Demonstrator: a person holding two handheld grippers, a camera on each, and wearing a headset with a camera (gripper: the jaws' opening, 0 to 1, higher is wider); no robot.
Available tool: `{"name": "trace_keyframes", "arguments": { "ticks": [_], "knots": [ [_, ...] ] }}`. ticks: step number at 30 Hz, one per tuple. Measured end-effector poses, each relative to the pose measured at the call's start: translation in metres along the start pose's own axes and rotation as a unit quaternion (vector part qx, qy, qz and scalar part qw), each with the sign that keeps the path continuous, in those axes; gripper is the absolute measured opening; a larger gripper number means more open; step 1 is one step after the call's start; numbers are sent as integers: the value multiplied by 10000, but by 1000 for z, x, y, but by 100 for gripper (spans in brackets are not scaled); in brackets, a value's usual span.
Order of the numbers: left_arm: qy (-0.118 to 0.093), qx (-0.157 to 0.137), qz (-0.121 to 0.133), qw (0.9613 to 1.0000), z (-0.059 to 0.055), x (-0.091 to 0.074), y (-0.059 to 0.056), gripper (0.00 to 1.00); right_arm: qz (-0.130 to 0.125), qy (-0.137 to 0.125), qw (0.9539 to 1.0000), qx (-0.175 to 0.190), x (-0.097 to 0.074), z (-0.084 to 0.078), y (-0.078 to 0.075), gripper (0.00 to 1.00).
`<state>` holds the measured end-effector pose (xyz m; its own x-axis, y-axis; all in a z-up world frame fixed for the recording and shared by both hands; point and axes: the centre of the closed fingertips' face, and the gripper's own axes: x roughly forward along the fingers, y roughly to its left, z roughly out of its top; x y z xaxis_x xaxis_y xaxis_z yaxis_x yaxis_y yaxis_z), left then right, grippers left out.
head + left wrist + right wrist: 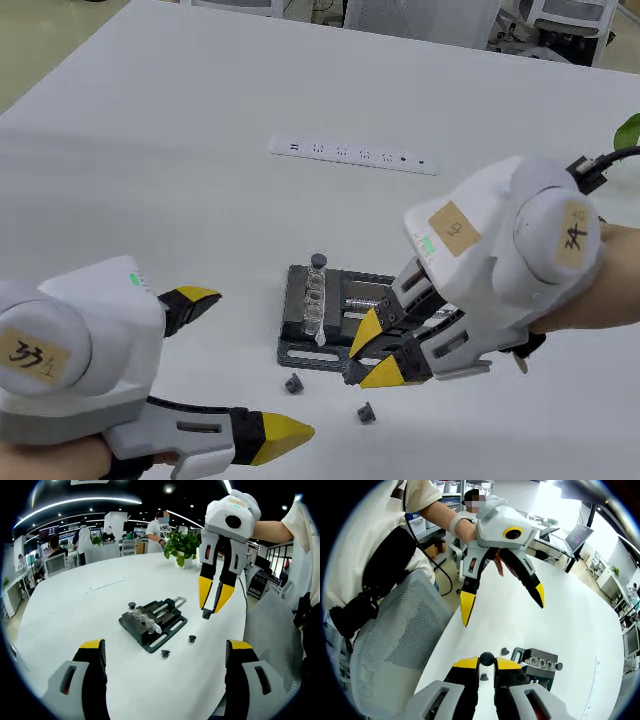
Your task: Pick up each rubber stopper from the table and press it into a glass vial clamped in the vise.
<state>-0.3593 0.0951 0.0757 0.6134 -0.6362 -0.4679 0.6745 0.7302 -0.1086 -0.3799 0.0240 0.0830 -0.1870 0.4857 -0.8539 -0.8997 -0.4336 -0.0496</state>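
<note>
**Right hand-held gripper pinching 1 rubber stopper near the vise.**
Left hand-held gripper gapes wide, empty; 2 loose stoppers lie on the desk beside the vise.

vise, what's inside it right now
A row of glass vials stands clamped in the vise; the far one carries a dark stopper. The right gripper, shut on a second stopper, covers the vise's near right corner.
</note>
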Motion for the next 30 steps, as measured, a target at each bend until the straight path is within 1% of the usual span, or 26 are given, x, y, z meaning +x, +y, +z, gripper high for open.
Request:
{"name": "trace_keyframes", "arguments": {
  "ticks": [2, 4, 5, 9, 10, 11, 14, 15, 17, 18, 20, 22, 24, 25, 26, 27, 30],
  "knots": [
    [-27, -97, 65, 9999, 0, -2, 3, 99, -37, -26, 10000, 21, 1, -1, -2, 5],
    [-4, -134, 86, 9999, -1, -2, 5, 99, -63, -21, 10000, 40, 2, -4, -5, 5],
    [-19, -144, 137, 9998, -2, -4, 10, 99, -64, -15, 10000, 43, 2, -5, -5, 5],
    [-61, -200, 148, 9997, -4, -4, 16, 99, -60, 22, 10000, 56, 4, -11, -8, 5],
    [-34, -233, 131, 9996, -6, -3, 18, 99, -65, 25, 10000, 61, 4, -12, -8, 5],
    [1, -277, 193, 9994, -8, -3, 19, 99, -72, 26, 9999, 71, 5, -13, -10, 5],
    [-26, -314, 244, 9992, -11, -5, 24, 99, -67, 40, 9999, 91, 6, -15, -11, 5],
    [-70, -315, 287, 9991, -11, -6, 26, 99, -52, 51, 9999, 87, 7, -16, -12, 5],
    [-79, -305, 298, 9991, -12, -6, 27, 99, -100, 52, 9999, 9, 7, -17, -17, 5],
    [-142, -310, 314, 9989, -12, -6, 27, 99, -118, 57, 9999, 6, 6, -19, -21, 5],
    [-149, -345, 338, 9987, -15, -6, 30, 99, -161, 109, 9998, -39, 5, -22, -28, 5],
    [-212, -388, 343, 9984, -13, -6, 29, 99, -202, 145, 9997, -66, 3, -26, -39, 5],
    [-215, -426, 360, 9982, -15, -5, 29, 99, -230, 231, 9994, -140, 1, -29, -50, 5],
    [-220, -416, 362, 9982, -15, -5, 28, 99, -229, 271, 9992, -190, 0, -30, -54, 5],
    [-220, -414, 370, 9982, -15, -5, 28, 99, -236, 313, 9990, -207, -2, -32, -61, 5],
    [-223, -422, 373, 9982, -14, -4, 27, 99, -238, 325, 9989, -221, -3, -32, -64, 5],
    [-239, -442, 356, 9981, -13, -2, 24, 99, -252, 463, 9979, -364, -7, -35, -81, 5]
  ]
}}
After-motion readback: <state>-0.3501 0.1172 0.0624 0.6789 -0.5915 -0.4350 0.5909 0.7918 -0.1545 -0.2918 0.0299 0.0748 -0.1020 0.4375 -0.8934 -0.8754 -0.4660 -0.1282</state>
